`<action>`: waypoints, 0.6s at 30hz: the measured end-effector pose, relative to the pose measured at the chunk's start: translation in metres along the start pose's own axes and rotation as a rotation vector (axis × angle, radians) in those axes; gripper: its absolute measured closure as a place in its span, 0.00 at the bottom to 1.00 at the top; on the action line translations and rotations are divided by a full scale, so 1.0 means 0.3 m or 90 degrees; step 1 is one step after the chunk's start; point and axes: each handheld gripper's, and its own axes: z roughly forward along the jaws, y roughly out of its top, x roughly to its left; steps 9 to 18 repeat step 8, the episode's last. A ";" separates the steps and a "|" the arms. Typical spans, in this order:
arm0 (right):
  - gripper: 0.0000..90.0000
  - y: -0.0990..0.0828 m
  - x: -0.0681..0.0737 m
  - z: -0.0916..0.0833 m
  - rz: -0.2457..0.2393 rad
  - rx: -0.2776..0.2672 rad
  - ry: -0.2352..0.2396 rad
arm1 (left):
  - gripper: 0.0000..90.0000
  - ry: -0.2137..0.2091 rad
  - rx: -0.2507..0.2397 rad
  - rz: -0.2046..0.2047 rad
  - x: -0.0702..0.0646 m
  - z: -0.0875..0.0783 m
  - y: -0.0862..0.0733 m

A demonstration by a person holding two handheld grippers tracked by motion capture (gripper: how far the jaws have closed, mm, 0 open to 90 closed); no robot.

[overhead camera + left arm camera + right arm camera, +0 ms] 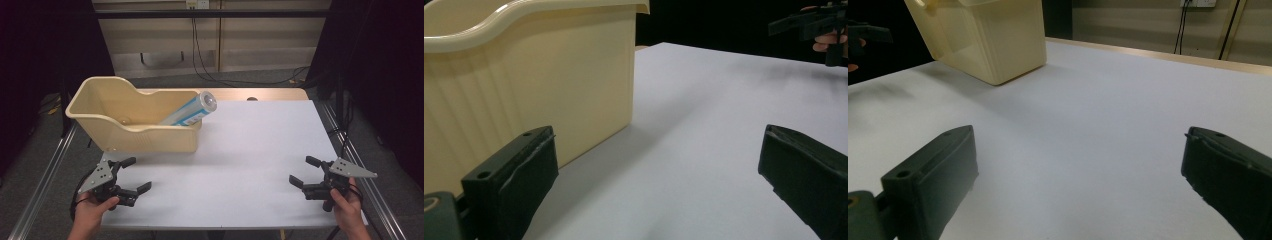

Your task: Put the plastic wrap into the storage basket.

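Table: a white table top (250, 150) is seen from above, with a wooden strip along its far edge.
Tub: a cream plastic tub (125, 132) is set on the far left part of the table.
Can: a tall blue and white can (192, 109) with a silver top is leaned inside the tub, and its top is poked out over the right rim.
Left gripper: the left gripper (136, 175) is held near the front left corner, just in front of the tub. Its jaws are spread wide apart and nothing is held.
Right gripper: the right gripper (304, 171) is held near the front right edge, well apart from the tub. Its jaws are also spread wide with nothing between them.
Hands: each gripper is held from below by a hand, the left hand (92, 210) and the right hand (347, 207).
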 end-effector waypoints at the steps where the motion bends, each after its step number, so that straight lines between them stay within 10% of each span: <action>1: 0.01 -0.003 0.000 0.000 -0.002 0.001 0.001 | 0.03 -0.001 0.002 0.000 0.001 0.000 0.000; 18: 0.01 -0.016 0.006 0.002 -0.003 0.003 0.008 | 0.03 0.004 -0.003 0.006 -0.001 -0.002 0.002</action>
